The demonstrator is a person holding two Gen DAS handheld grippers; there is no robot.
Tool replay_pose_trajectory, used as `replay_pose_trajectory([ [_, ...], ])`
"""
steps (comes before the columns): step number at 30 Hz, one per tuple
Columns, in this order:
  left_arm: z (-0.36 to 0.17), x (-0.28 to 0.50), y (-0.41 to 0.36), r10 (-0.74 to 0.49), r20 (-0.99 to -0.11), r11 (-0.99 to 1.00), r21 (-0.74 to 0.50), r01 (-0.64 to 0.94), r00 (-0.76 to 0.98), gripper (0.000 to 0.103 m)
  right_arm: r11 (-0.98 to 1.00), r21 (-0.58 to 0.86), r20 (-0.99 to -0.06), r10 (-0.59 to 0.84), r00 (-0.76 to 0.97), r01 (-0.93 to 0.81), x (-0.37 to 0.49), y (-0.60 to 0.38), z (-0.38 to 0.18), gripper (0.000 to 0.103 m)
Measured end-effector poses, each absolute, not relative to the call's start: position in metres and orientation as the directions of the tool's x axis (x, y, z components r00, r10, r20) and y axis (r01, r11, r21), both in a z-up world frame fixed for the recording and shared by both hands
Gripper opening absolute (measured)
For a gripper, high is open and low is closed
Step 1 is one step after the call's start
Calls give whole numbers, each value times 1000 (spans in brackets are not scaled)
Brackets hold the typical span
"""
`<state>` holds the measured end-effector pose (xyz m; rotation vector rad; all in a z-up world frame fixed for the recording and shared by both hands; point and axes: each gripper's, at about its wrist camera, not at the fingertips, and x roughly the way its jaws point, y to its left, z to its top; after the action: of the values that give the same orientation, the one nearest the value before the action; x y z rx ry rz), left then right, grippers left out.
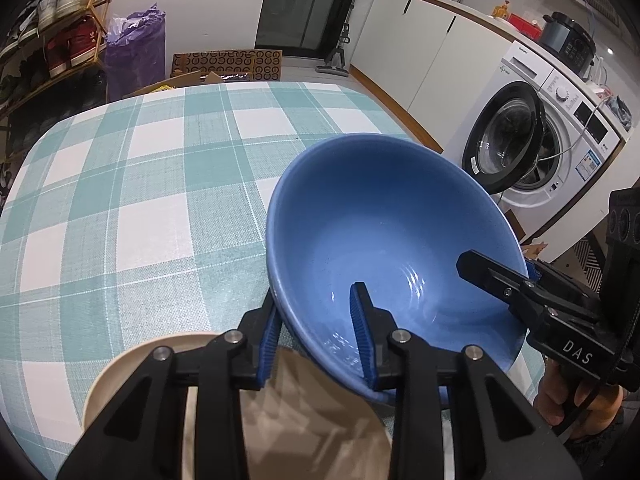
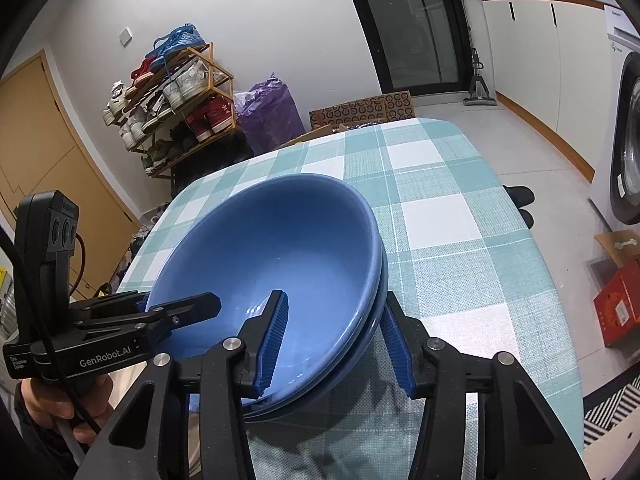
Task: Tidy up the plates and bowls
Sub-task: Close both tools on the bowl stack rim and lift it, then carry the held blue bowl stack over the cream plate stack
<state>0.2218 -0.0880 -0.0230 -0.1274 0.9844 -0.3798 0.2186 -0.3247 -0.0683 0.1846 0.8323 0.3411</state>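
A blue bowl (image 1: 384,232) is held tilted above the checked table (image 1: 140,200). In the right wrist view it shows a doubled rim, as two nested blue bowls (image 2: 280,248). My left gripper (image 1: 316,332) is shut on its near-left rim, one pad inside and one outside. My right gripper (image 2: 334,344) straddles the near-right rim with one pad inside and one outside; a gap shows at the outer pad. The right gripper also shows in the left wrist view (image 1: 504,280), and the left one in the right wrist view (image 2: 172,312). A beige plate (image 1: 160,384) lies below the left gripper.
A washing machine (image 1: 552,140) with its door open stands right of the table. A shoe rack (image 2: 172,100), a purple bag (image 2: 272,116) and cardboard boxes (image 2: 360,110) stand beyond the table's far edge. An orange box (image 2: 620,304) sits on the floor at right.
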Motion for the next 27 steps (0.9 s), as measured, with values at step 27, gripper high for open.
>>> replay_pose_trajectory([
  [27, 2, 202, -94, -373, -758, 924, -253, 285, 535, 32, 937, 267, -660, 348, 665, -226, 198, -333, -45, 49],
])
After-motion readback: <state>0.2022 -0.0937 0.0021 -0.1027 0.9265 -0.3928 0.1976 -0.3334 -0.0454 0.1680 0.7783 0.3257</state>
